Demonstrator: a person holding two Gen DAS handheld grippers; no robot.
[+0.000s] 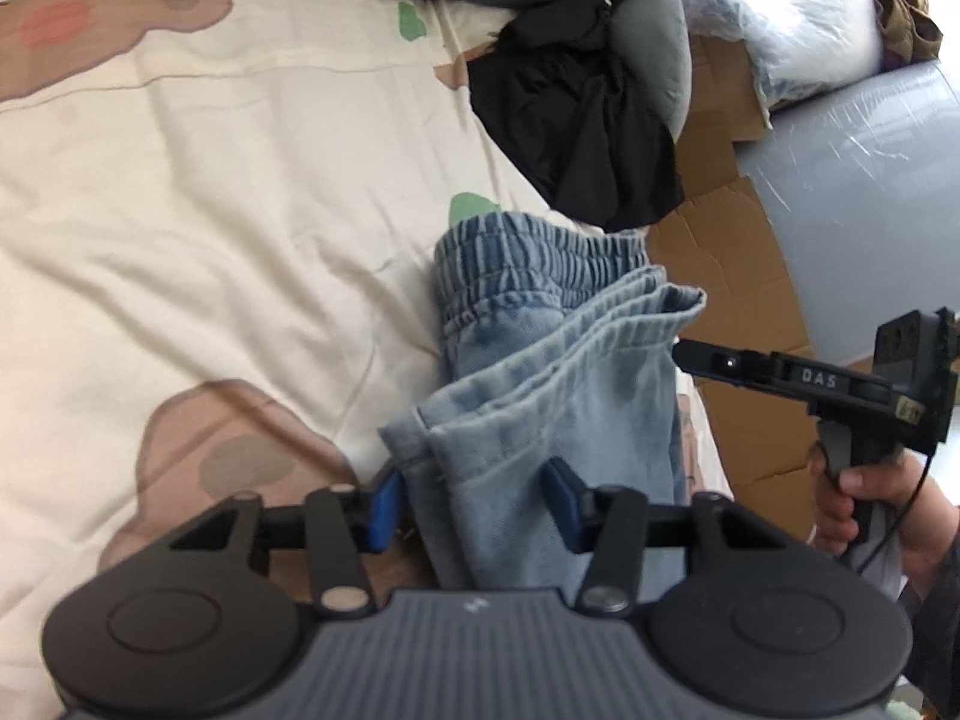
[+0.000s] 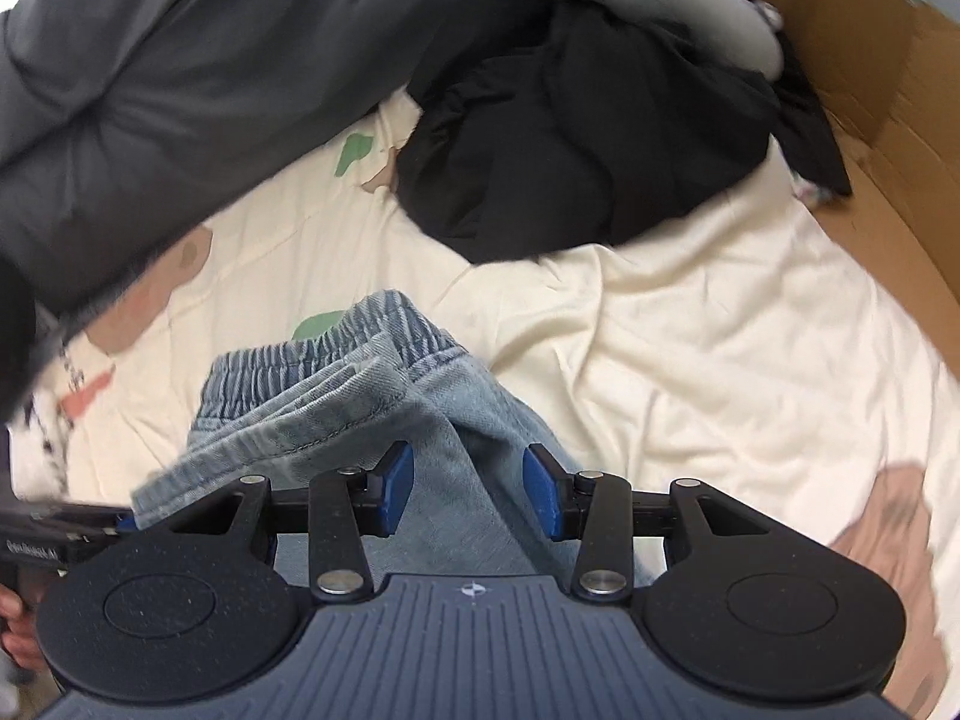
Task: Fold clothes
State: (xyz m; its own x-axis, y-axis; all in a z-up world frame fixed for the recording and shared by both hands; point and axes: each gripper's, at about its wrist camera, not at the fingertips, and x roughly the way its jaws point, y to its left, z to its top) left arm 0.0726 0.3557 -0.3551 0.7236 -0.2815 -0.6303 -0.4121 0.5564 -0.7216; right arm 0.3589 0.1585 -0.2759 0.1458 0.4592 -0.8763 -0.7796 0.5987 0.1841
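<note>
Folded denim shorts [image 1: 540, 384] lie near the bed's [image 1: 210, 210] cardboard-side edge, left gripper [image 1: 474, 501] and right gripper [image 2: 468, 492] both spread apart astride them, probably releasing the fold.

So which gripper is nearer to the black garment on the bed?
Hard to call. Left gripper and right gripper both sit open over the folded jeans, with the black garment well beyond both.

Both grippers spread wide

The left gripper [image 1: 477, 507] and right gripper [image 2: 468, 495] each hold their blue fingers [image 1: 384, 510] apart — a hand [image 1: 864, 504] grips the right one's handle.
</note>
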